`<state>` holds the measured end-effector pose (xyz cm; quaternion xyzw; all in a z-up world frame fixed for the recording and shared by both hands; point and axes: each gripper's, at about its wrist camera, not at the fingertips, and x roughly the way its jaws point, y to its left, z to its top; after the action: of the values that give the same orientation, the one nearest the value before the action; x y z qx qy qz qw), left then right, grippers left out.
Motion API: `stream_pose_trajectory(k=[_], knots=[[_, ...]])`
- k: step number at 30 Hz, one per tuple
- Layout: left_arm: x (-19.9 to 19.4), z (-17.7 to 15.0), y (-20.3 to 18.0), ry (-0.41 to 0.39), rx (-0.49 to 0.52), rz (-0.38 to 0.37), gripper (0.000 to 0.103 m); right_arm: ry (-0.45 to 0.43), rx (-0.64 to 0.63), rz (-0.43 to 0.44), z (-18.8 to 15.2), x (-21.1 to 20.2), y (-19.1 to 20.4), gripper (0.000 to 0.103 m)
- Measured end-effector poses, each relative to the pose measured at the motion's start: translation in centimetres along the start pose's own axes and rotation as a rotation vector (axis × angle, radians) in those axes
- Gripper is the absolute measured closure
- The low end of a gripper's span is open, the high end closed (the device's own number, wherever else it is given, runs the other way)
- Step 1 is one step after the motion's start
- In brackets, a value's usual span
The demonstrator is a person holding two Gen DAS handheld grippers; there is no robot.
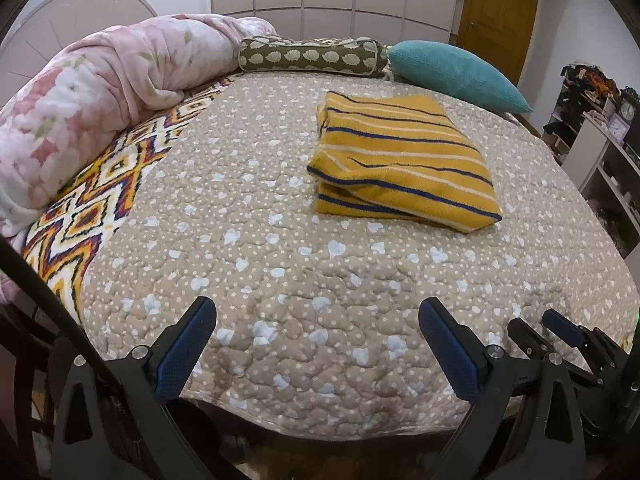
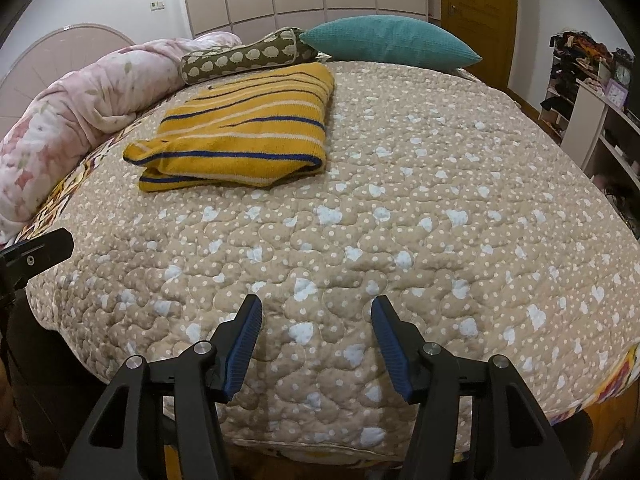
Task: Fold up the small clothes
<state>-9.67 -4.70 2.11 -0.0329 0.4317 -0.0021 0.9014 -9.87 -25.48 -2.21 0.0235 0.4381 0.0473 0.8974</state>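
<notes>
While the folded yellow striped sweater lies mid-bed on the quilt, well apart from both, my left hand-held gripper and right hand-held gripper hang released and empty. I judge the fold finished, so I'd keep clear and not drag its edges.

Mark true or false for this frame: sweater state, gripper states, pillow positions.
1. The sweater lies folded on the quilt. True.
2. The left gripper is shut on the sweater. False: it is open and empty, apart from it.
3. The right gripper is open with nothing between its pads. True.
4. The teal pillow lies on top of the sweater. False: it sits beyond it at the far edge.
5. The bolster lies between the pink blanket and the teal pillow. True.
</notes>
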Motion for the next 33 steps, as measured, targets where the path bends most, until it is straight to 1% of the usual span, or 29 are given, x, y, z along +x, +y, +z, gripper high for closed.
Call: stream_pose_trajectory(k=[13,28,33], knots=[[1.8,-0.5,0.3,0.059,-0.001,0.01,0.002,-0.006,-0.003,-0.004,-0.2,0.5,-0.1,0.037],[2.8,-1.0,0.1,0.094,0.008,0.005,0.002,-0.024,0.008,-0.003,-0.3,0.6,-0.3,0.035],[4.2,-1.4,0.3,0.142,0.007,0.006,0.002,-0.034,0.007,-0.004,-0.4,0.6,-0.2,0.034]])
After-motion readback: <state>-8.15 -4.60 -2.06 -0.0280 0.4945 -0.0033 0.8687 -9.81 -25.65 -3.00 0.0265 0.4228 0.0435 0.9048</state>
